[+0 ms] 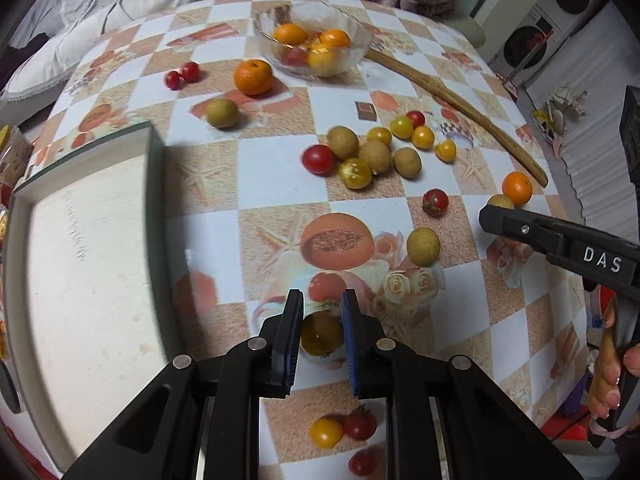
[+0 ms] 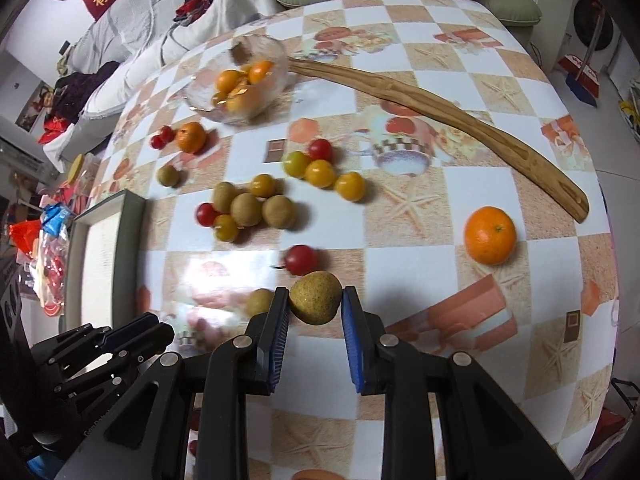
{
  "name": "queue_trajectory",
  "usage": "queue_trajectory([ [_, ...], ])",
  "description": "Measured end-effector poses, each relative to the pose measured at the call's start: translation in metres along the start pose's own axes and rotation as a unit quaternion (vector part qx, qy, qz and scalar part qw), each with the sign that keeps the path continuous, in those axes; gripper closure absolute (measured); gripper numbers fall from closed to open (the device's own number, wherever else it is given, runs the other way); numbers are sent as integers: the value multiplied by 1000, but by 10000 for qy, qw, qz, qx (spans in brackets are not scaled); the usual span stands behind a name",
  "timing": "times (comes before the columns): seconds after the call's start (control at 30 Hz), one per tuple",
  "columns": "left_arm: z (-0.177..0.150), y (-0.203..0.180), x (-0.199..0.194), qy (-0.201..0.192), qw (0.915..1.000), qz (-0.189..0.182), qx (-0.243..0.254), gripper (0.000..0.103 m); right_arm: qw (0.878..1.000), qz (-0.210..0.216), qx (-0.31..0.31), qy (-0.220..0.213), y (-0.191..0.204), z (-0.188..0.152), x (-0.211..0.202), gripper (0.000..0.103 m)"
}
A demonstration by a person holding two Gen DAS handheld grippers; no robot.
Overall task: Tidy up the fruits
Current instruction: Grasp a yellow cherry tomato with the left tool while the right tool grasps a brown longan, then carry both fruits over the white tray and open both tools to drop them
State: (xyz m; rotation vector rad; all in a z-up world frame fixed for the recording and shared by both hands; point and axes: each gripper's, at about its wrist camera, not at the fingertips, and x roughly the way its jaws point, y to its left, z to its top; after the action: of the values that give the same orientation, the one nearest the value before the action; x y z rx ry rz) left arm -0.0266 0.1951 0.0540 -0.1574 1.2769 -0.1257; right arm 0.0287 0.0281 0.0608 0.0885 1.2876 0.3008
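My left gripper (image 1: 322, 304) is shut on a yellow cherry tomato (image 1: 321, 333), held between its blue pads just above the table. My right gripper (image 2: 315, 294) is shut on a brown longan (image 2: 315, 297). The right gripper also shows in the left wrist view (image 1: 496, 216), at the right. A glass bowl (image 1: 352, 46) at the far side holds oranges and tomatoes; it also shows in the right wrist view (image 2: 276, 60). A cluster of longans and tomatoes (image 1: 368, 152) lies mid-table. An empty white tray (image 1: 92, 280) lies at the left.
A long wooden stick (image 2: 460, 120) lies across the far right of the table. Loose oranges (image 2: 490, 235) (image 1: 253, 77), red tomatoes (image 1: 435, 201) and longans (image 1: 423, 246) are scattered on the patterned cloth. A sofa with clothes stands behind the table.
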Motion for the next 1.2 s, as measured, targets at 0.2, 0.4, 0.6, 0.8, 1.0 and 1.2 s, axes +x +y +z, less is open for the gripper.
queue_trajectory([
  [0.2, -7, 26, -25, -173, 9995, 104, -227, 82, 9993, 175, -323, 34, 42, -1, 0, 75],
  [0.4, -21, 74, -44, -274, 9973, 372, -574, 82, 9967, 397, -708, 102, 95, 0, 8, 75],
  [0.6, -41, 124, -52, -266, 9930, 732, -887, 82, 9905, 704, -1148, 273, 161, -3, 25, 75],
  [0.8, -63, 164, -43, -47, 9888, 962, -1137, 82, 9822, 881, -1553, 591, 217, -10, 54, 75],
  [1.0, -73, 178, -34, 51, 9873, 1108, -1137, 82, 9770, 719, -1795, 903, 245, -17, 88, 75],
  [1.2, -77, 182, -28, 175, 9864, 1207, -1101, 56, 9729, 490, -1993, 1070, 258, -15, 110, 74],
])
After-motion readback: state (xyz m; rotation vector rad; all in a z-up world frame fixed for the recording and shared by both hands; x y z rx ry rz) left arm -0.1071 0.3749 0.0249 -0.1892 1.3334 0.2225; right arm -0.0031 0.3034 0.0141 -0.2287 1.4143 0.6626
